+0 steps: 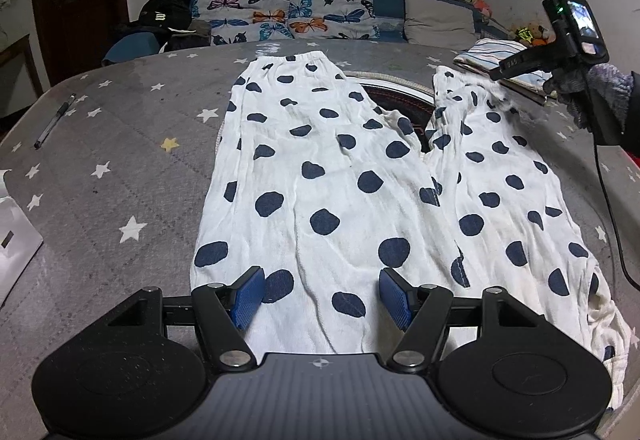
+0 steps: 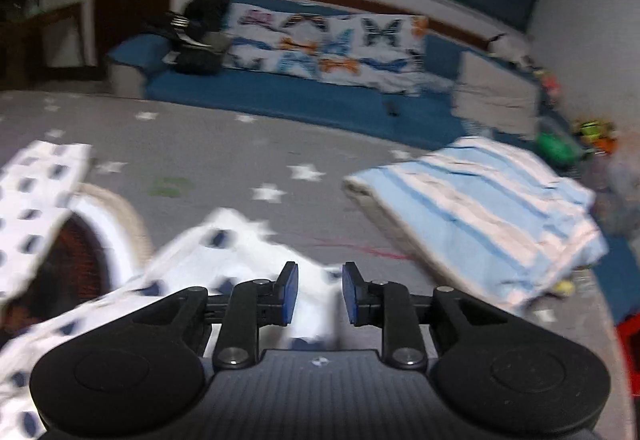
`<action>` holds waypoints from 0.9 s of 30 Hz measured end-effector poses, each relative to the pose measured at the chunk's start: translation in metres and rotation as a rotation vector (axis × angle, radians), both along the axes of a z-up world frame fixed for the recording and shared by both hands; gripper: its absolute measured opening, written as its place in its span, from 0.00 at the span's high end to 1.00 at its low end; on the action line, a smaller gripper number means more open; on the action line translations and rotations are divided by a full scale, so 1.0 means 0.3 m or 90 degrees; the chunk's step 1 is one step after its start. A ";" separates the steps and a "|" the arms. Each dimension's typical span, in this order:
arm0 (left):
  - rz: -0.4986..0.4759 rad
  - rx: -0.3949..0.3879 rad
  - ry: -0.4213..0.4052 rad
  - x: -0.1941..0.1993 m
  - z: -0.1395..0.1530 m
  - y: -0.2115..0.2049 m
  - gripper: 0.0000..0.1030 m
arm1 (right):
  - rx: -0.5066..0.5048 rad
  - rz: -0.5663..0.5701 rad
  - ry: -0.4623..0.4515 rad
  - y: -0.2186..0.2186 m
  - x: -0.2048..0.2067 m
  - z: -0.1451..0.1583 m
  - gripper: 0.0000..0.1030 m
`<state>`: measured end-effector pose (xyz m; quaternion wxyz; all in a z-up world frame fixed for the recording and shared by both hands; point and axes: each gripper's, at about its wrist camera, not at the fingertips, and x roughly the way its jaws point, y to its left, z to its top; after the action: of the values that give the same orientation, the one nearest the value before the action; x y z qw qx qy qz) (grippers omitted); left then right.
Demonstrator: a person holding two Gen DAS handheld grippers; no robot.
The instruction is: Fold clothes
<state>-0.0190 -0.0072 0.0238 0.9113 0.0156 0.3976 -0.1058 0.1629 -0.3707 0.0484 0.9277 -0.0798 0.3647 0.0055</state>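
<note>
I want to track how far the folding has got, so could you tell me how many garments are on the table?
2: polka-dot trousers spread flat mid-table, and a folded blue-striped garment at the far right.

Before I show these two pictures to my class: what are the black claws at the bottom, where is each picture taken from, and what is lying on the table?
Each claw is a hand-held gripper with two blue-padded fingers, and a camera on it looks forward along them. One picture comes from the left gripper, which is open over the spotted trousers, spread flat on a grey star-patterned cloth. The other comes from the right gripper, also open, with a trouser end between its fingers; that view is blurred, so I cannot tell if it touches. The left view also shows a gloved hand carrying the right gripper. A folded striped cloth and a pen lie nearby.
</note>
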 end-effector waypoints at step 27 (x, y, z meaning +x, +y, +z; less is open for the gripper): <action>-0.047 -0.018 -0.008 -0.018 0.029 0.021 0.35 | 0.032 0.088 0.048 0.156 0.127 -0.002 0.59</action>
<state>-0.0244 -0.0008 0.0325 0.9093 0.0177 0.3897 -0.1450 0.2012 -0.3237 0.0478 0.9124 -0.0813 0.3928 0.0814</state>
